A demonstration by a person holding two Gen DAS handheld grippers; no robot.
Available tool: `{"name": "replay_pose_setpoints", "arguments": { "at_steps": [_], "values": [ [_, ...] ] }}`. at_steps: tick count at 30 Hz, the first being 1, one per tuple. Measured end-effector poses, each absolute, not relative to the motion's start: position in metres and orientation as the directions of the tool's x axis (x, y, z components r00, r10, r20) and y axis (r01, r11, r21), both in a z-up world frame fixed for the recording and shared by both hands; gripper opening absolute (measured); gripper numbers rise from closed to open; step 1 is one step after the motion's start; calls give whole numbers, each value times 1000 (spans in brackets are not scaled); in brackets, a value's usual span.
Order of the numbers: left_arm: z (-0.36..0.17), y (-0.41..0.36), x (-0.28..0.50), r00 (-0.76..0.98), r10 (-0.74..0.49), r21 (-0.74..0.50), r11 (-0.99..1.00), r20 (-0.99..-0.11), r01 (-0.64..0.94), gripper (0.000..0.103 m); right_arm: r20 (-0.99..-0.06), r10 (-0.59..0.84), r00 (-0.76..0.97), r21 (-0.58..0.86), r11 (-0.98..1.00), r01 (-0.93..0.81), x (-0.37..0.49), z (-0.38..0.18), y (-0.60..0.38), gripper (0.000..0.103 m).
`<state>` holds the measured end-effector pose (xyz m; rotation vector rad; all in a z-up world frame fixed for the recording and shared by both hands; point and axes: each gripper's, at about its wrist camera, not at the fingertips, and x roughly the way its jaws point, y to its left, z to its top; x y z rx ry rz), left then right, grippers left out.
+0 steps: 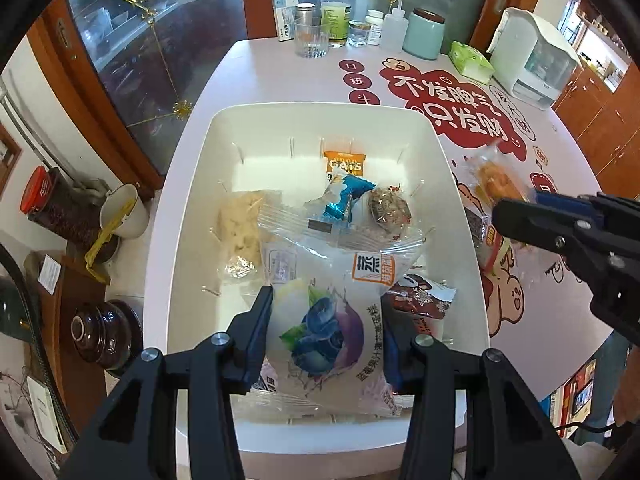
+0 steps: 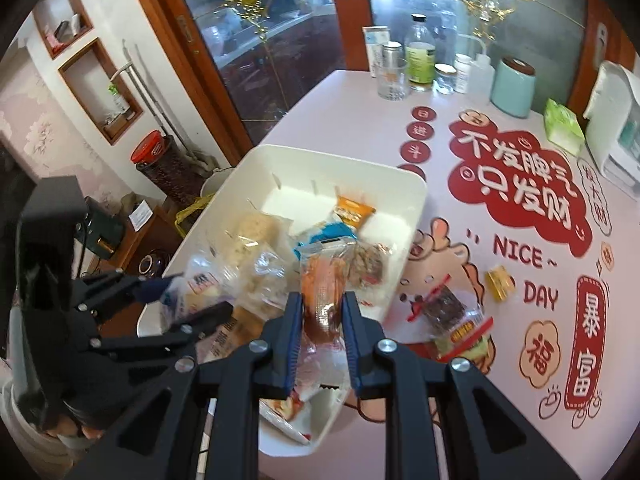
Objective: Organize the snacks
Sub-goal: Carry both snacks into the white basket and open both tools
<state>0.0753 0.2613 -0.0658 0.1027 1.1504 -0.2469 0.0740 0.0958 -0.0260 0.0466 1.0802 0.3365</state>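
A white bin [image 1: 188, 184] on the table holds several wrapped snacks. My left gripper [image 1: 326, 320] is shut on a white blueberry-print snack packet [image 1: 332, 320], held over the bin's near end. My right gripper [image 2: 320, 316] is shut on a clear-wrapped orange pastry [image 2: 322, 284], held above the bin's [image 2: 404, 236] right rim; it shows in the left wrist view [image 1: 516, 208] at the right with the pastry [image 1: 496, 180]. A dark snack in a clear wrapper [image 2: 448, 308] and a small yellow packet [image 2: 500, 282] lie on the table right of the bin.
Bottles, a glass [image 1: 312, 38], a teal canister [image 1: 424, 34], a green tissue pack [image 1: 470, 60] and a white appliance [image 1: 532, 56] stand along the table's far edge. Jars and a pot [image 1: 108, 328] sit on low furniture left of the table.
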Motion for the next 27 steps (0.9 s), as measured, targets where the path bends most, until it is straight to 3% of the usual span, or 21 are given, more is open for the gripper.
{"name": "replay_pose_setpoints", "arguments": {
  "at_steps": [21, 23, 25, 27],
  "values": [
    [-66, 261, 82, 396, -111, -21, 974, -911, 223, 48, -843, 313, 438, 200, 937, -285, 94, -15, 115, 22],
    [-65, 260, 82, 404, -95, -8, 977, -910, 212, 61, -840, 309, 447, 194, 939, -285, 95, -12, 115, 22],
    [-64, 260, 81, 415, -88, -3, 980, -906, 201, 86, -838, 303, 453, 190, 941, -278, 95, -11, 115, 23],
    [-62, 260, 80, 424, -87, -5, 982, -901, 190, 87, -838, 296, 457, 186, 944, -271, 95, -10, 113, 29]
  ]
}}
